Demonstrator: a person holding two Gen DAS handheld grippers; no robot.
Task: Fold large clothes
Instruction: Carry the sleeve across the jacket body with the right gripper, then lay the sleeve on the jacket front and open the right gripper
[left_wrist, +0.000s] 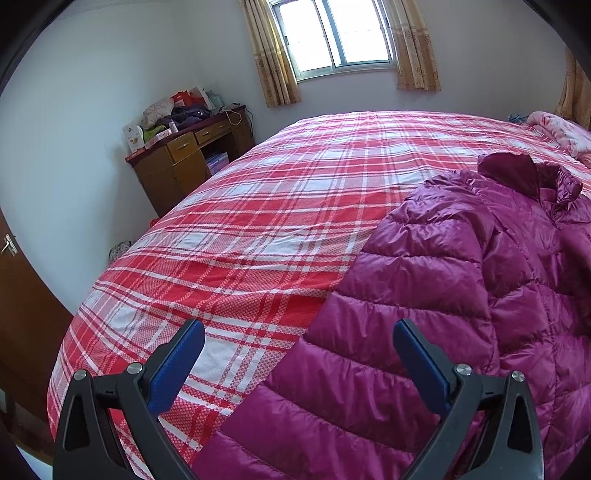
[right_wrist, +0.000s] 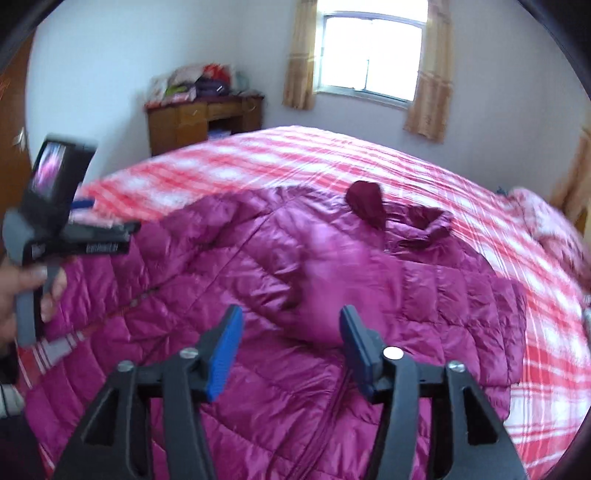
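Note:
A magenta quilted down jacket (left_wrist: 443, 295) lies spread on a bed with a red and white plaid sheet (left_wrist: 258, 221), collar toward the far side. My left gripper (left_wrist: 298, 332) is open and empty above the jacket's left sleeve and the sheet beside it. In the right wrist view the jacket (right_wrist: 295, 258) fills the middle, with one sleeve folded across its front. My right gripper (right_wrist: 291, 317) is open and empty just above that sleeve. The left gripper device (right_wrist: 55, 221) shows at the left of this view, held in a hand.
A wooden desk (left_wrist: 192, 162) piled with clothes and boxes stands by the far left wall. A window with curtains (left_wrist: 332, 37) is behind the bed. A pink blanket (left_wrist: 561, 136) lies at the bed's far right. A brown door (left_wrist: 14, 280) is at left.

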